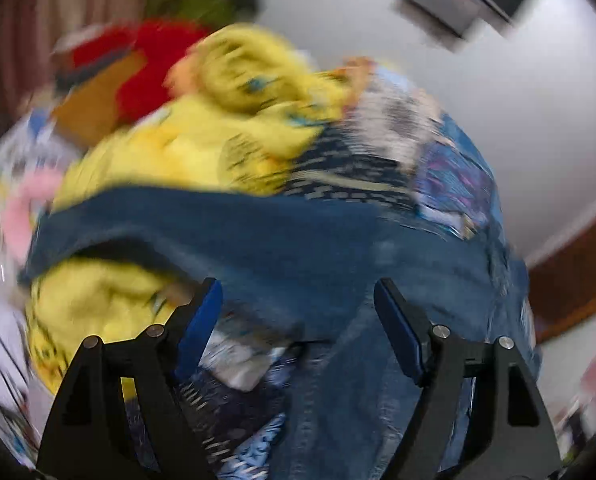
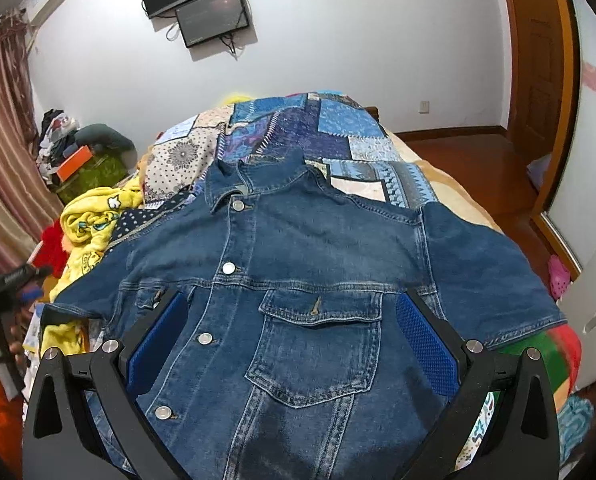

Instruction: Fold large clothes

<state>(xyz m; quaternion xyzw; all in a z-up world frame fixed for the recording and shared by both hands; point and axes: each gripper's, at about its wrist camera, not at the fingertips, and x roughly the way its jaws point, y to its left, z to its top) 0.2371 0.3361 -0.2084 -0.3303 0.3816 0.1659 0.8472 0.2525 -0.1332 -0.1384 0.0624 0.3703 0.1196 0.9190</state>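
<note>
The denim jacket (image 2: pixel 298 280) lies front side up on the bed (image 2: pixel 450 188), collar at the far end, buttons closed down the placket. Its right sleeve (image 2: pixel 494 276) spreads flat toward the right bed edge, where the wooden floor (image 2: pixel 450 144) gives open room. Its left sleeve edge (image 2: pixel 85 300) ends against a heap of yellow fabric (image 2: pixel 93 216), so that side is crowded.

The right tool (image 2: pixel 293 340) hovers over the chest pocket (image 2: pixel 318 344) with its jaws set wide, nothing between the blue pads (image 2: pixel 426 348).

The right wrist view alone shows the whole garment, the patchwork quilt (image 2: pixel 298 136) beyond the collar, the wall screens (image 2: pixel 209 0) and the door (image 2: pixel 538 60). It also shows the left tool (image 2: pixel 9 284) at the far left, beside the left sleeve.

The left wrist view is motion-blurred. It shows the left tool (image 1: pixel 298 312) with jaws wide and empty, close above a denim sleeve (image 1: pixel 257 232), with yellow fabric (image 1: pixel 217 128) and a red item (image 1: pixel 149 64) piled beyond it.
</note>
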